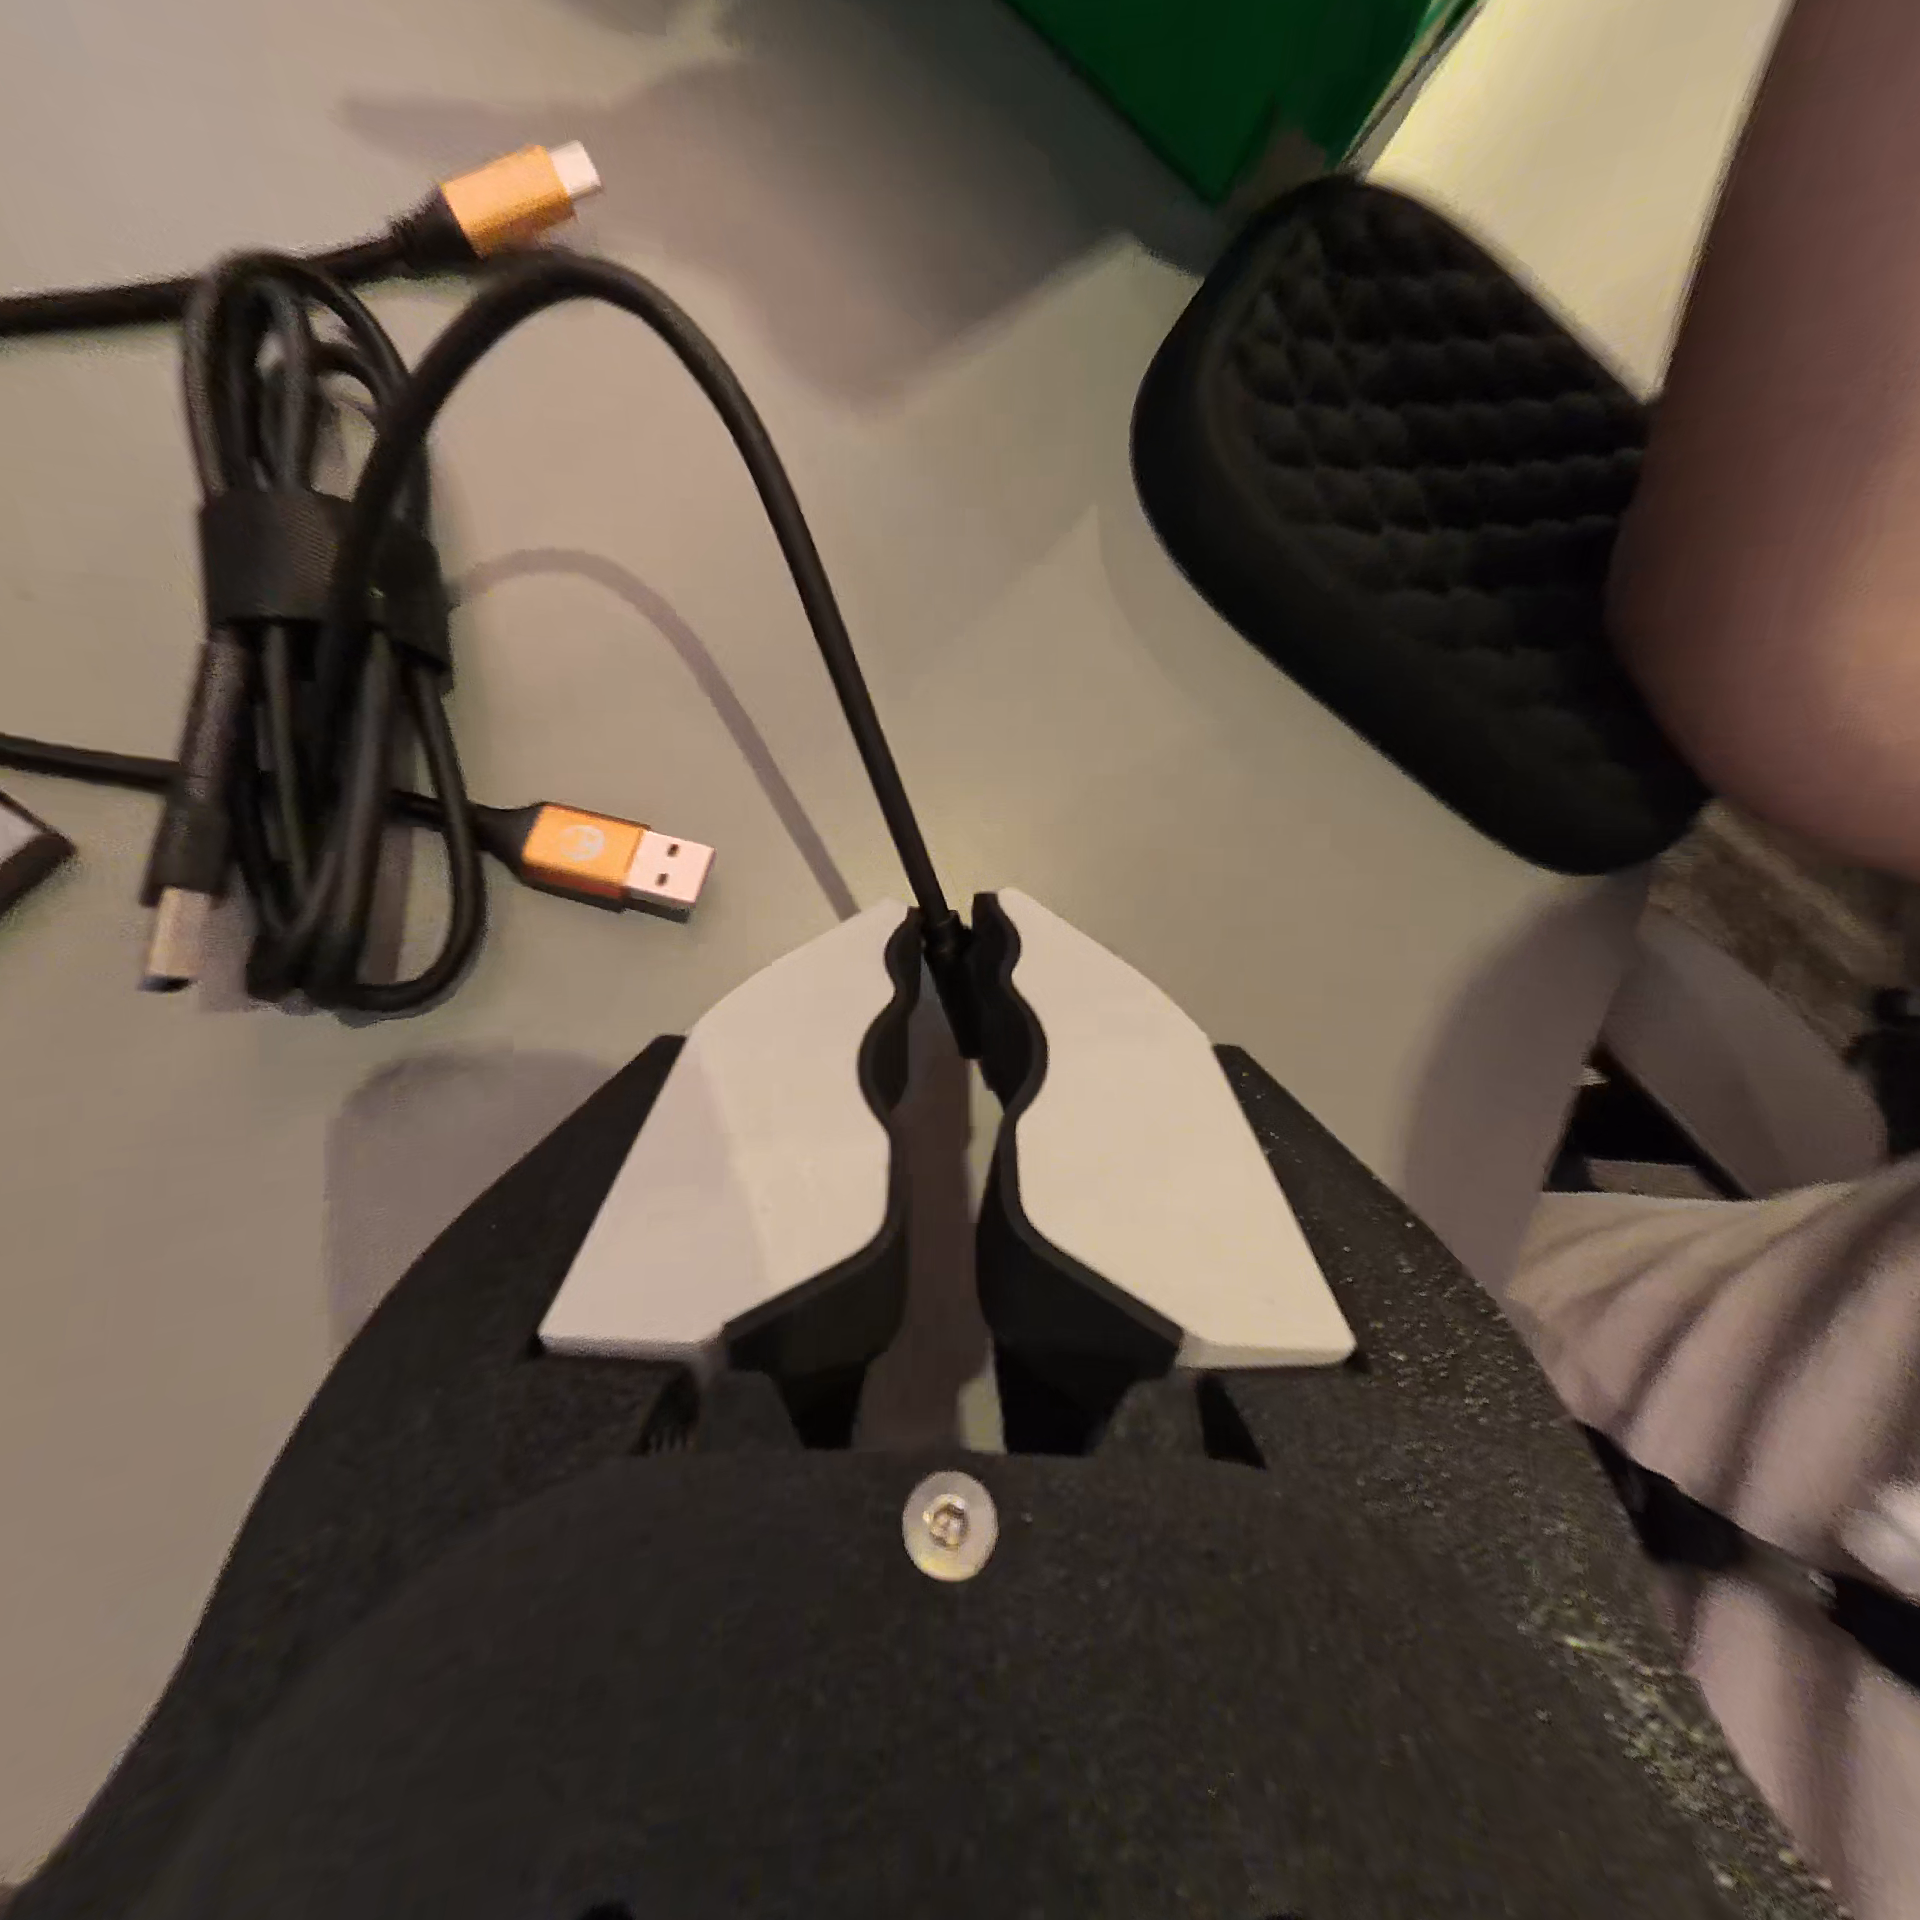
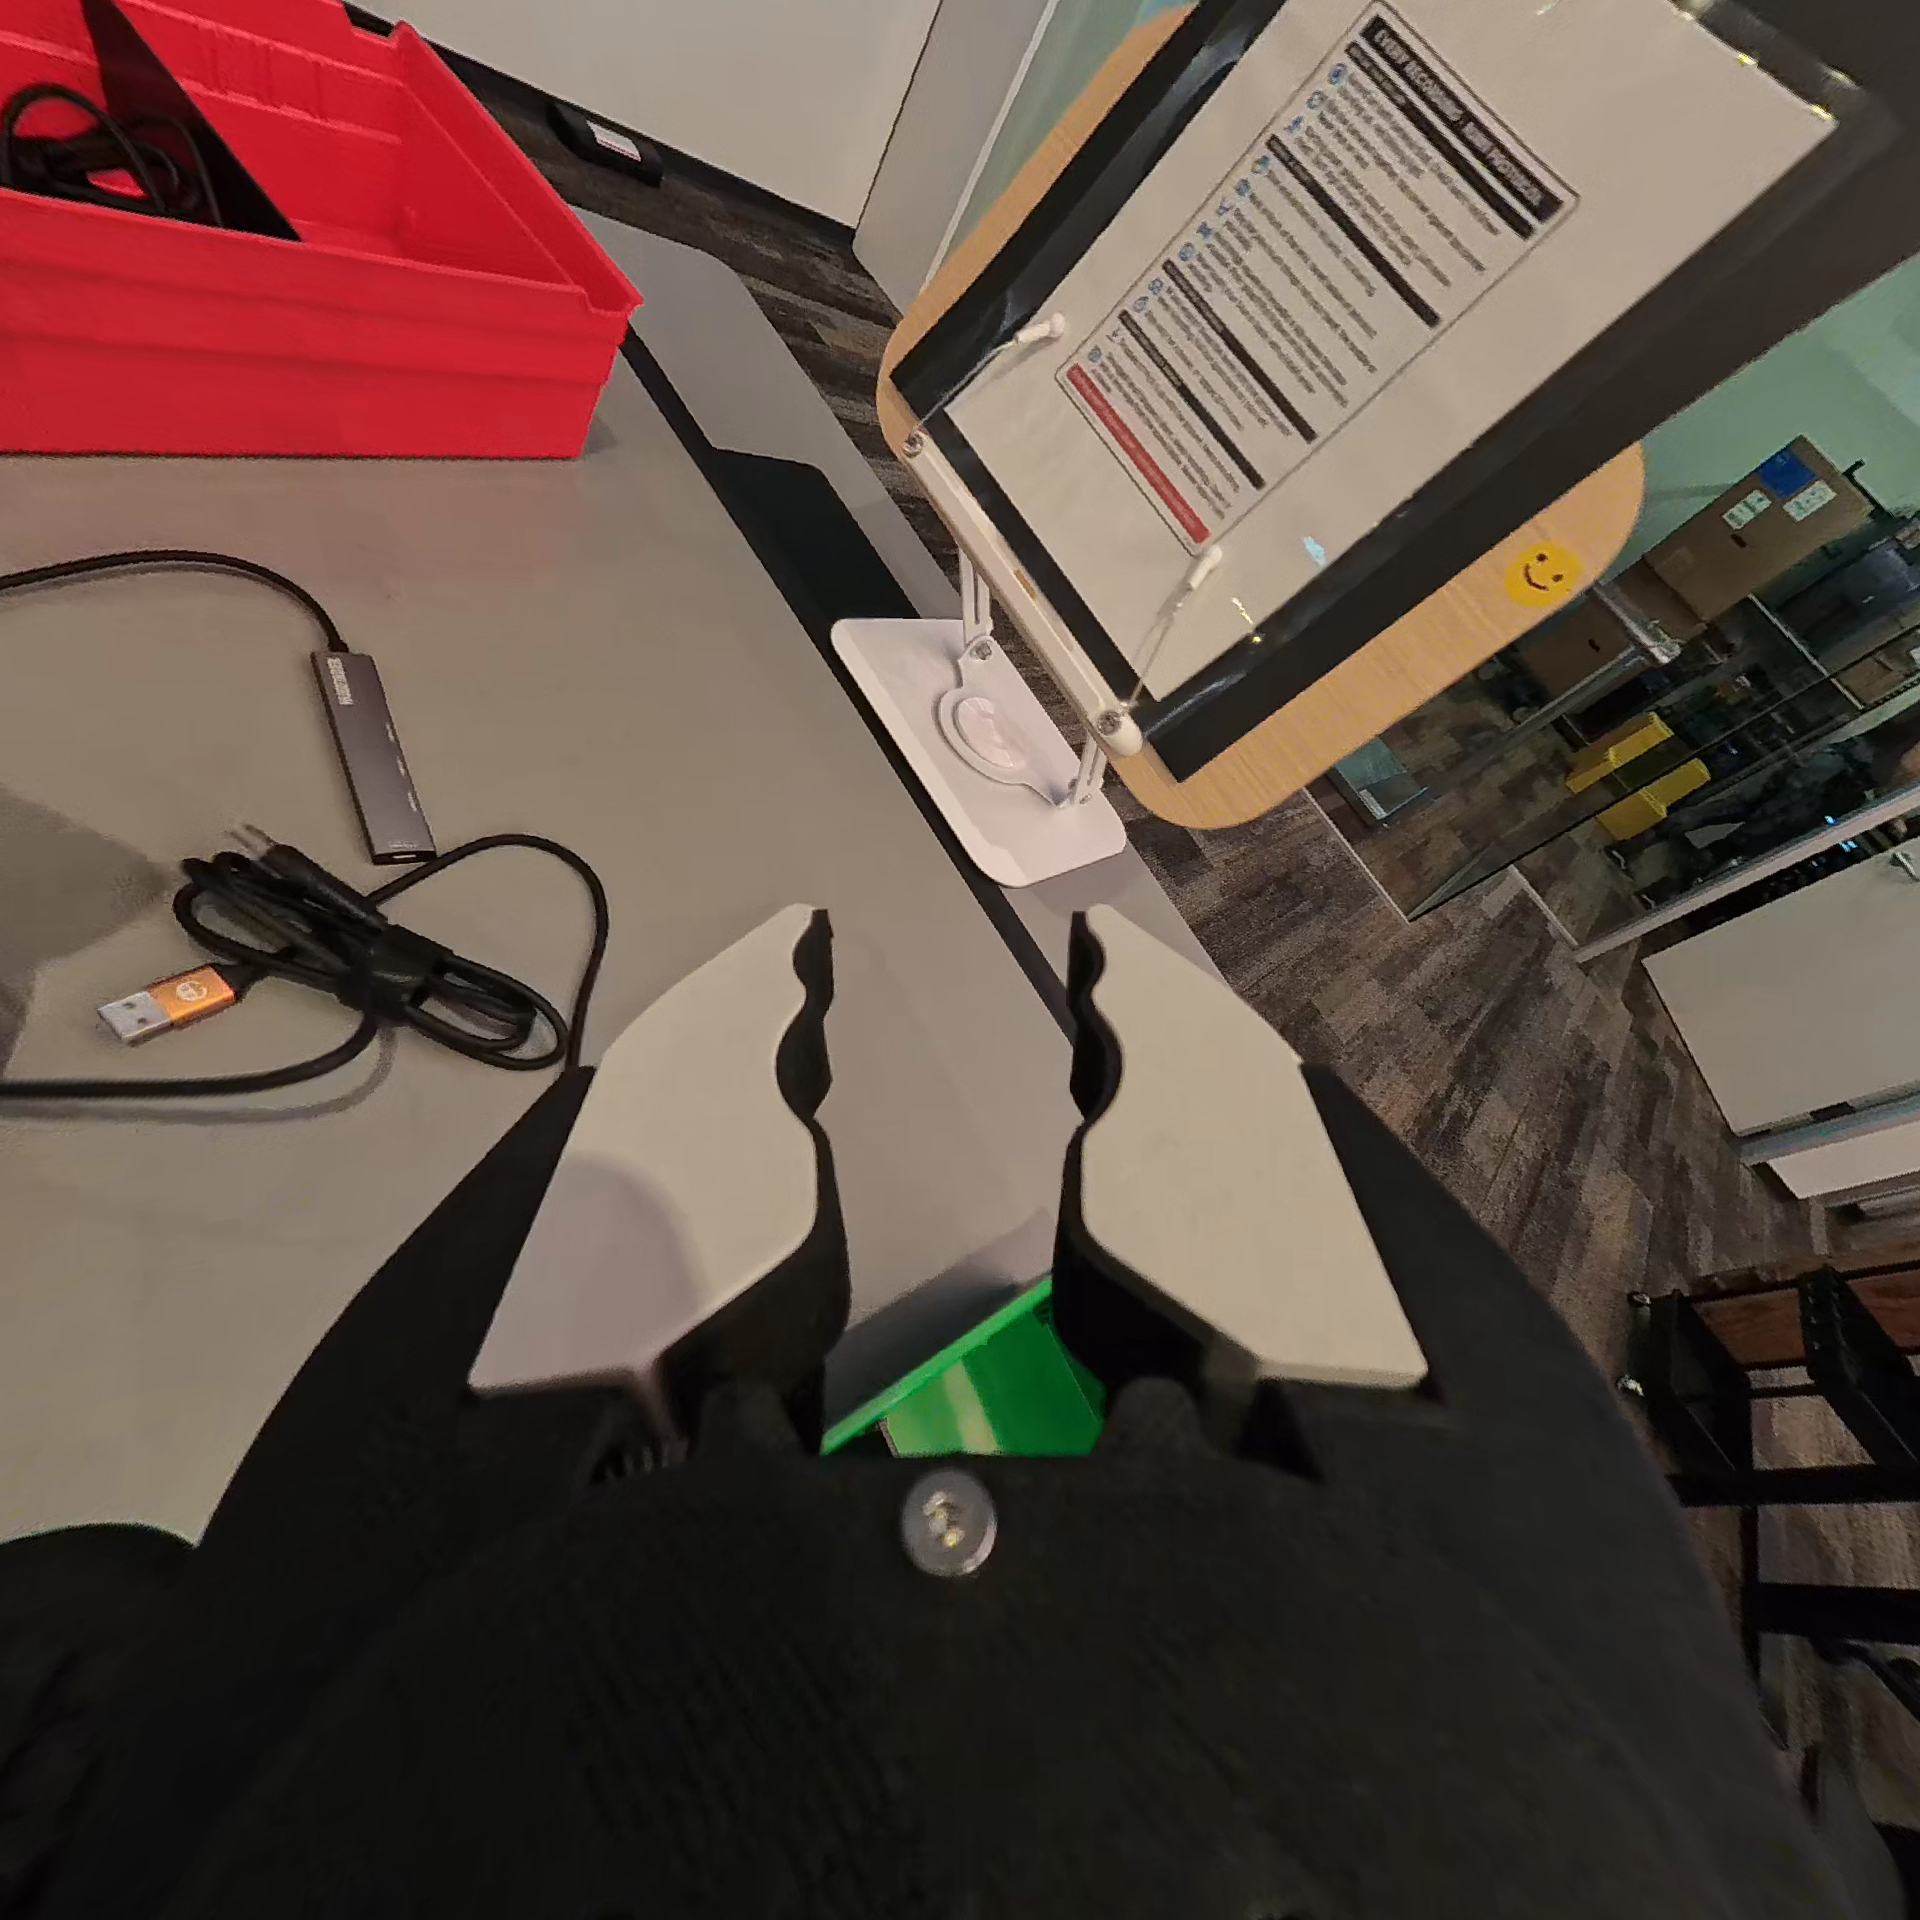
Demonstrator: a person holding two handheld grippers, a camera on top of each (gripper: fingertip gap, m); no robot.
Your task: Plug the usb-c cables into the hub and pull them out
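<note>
grey and matte, the bench [image 2: 582, 582] is carrying everything, its dark-trimmed edge running past patterned carpet [image 2: 1455, 1091] and, beyond that, glass partitions with stacked boxes behind them. a red plastic bin [image 2: 312, 312] is sitting at the bench's far left corner, and a white stand [image 2: 987, 769] at the right edge is propping up a framed printed sheet [image 2: 1351, 343].

the left gripper [image 1: 951, 940], with pale grey fingers and black scalloped pads, is clamping a thin black cable [image 1: 727, 384] right at its plug end; the cable is arching up and away to a strapped bundle of black cables [image 1: 301, 665] lying toward the bench's left side. an orange-sleeved usb-a plug [image 1: 613, 857] is resting beside the bundle, and a second orange-sleeved plug [image 1: 520, 197] is lying farther back. a black honeycomb-textured pad [image 1: 1392, 499] is sitting at the right, partly covered by a person's arm [image 1: 1766, 520], with a green box [image 1: 1226, 73] behind it.

the right gripper [image 2: 948, 925] is hovering above the bench's right edge, its jaws standing apart and holding nothing. the slim dark grey hub [image 2: 372, 753] is lying on the bench to its left, near the bundle, its own lead curving away; whether any cable is seated in its near end i cannot tell.
</note>
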